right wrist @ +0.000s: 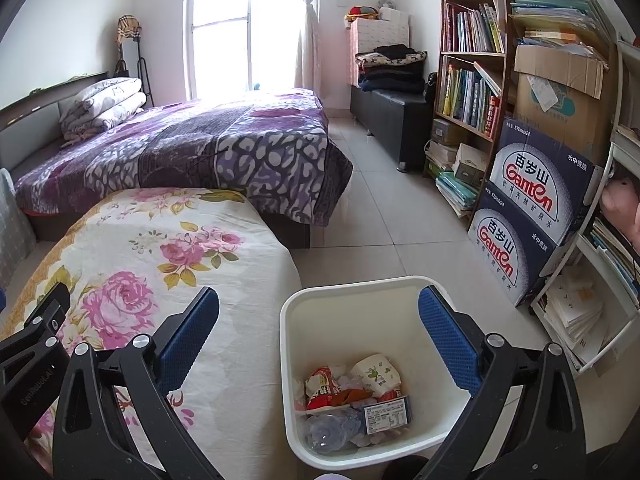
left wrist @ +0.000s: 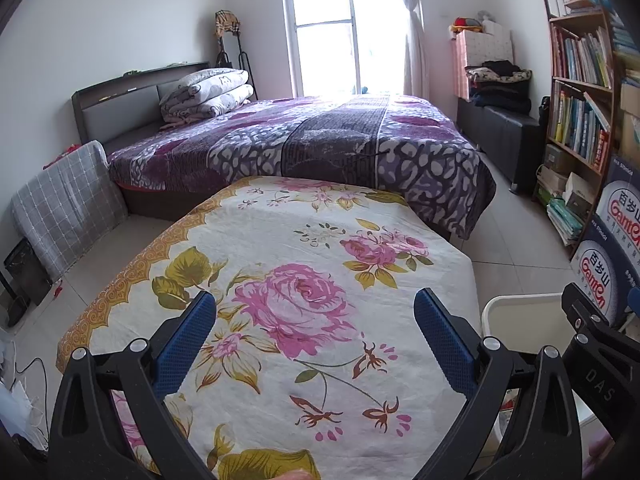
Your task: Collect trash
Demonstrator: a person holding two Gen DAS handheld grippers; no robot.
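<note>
Left gripper [left wrist: 314,312] is being held with jaws apart, empty, over the floral table [left wrist: 280,248]. Right gripper [right wrist: 319,312] is being held spread, empty, above the white bin [right wrist: 320,320] just beside the table's right edge. Trash [right wrist: 356,396] is lying in the bin: 1 cup [right wrist: 376,374], wrappers, 1 clear bottle [right wrist: 326,432].

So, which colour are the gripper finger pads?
Blue, textured finger pads; the right wrist view shows them best.

Each black claw [left wrist: 314,332] [right wrist: 319,332] has 2 blue dimpled pads.
</note>
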